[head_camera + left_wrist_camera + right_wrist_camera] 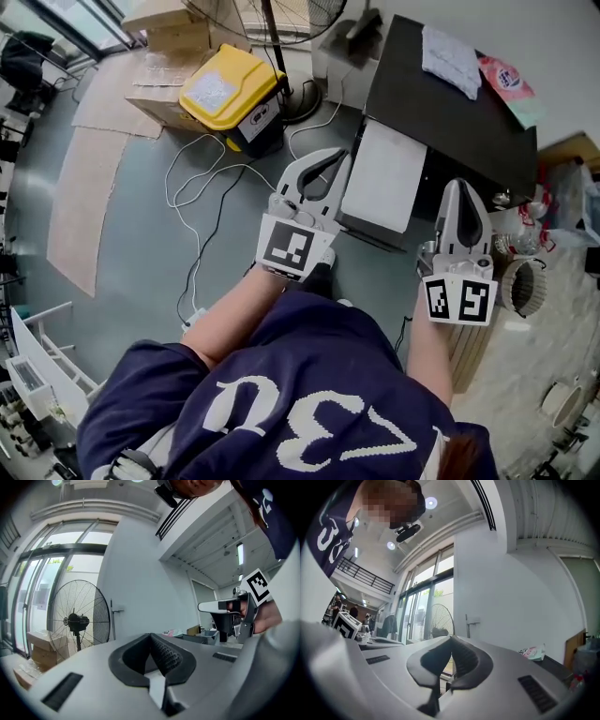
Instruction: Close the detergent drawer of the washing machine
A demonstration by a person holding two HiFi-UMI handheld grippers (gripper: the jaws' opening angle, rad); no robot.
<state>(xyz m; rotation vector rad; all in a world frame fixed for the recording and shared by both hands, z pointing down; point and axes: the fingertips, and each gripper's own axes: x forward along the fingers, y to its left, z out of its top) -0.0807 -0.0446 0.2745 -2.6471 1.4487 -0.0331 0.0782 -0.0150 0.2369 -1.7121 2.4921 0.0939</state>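
Observation:
The washing machine [450, 103] has a black top and stands at the upper right of the head view. A white slab [384, 178] juts from its near side; I cannot tell whether this is the detergent drawer. My left gripper [328, 161] is held just left of that slab, its jaws shut and empty. My right gripper [462, 190] hovers by the machine's near right corner, also shut and empty. In the left gripper view the jaws [151, 638] meet, with only wall and room beyond them. In the right gripper view the closed jaws [451, 640] point at a white wall.
A yellow-lidded bin [230, 89] and a standing fan [77, 620] are on the floor to the left, with white cables [202, 216] and cardboard [84, 187] nearby. A folded cloth [450, 58] and a pink packet [506, 84] lie on the machine's top. Clutter crowds the right side.

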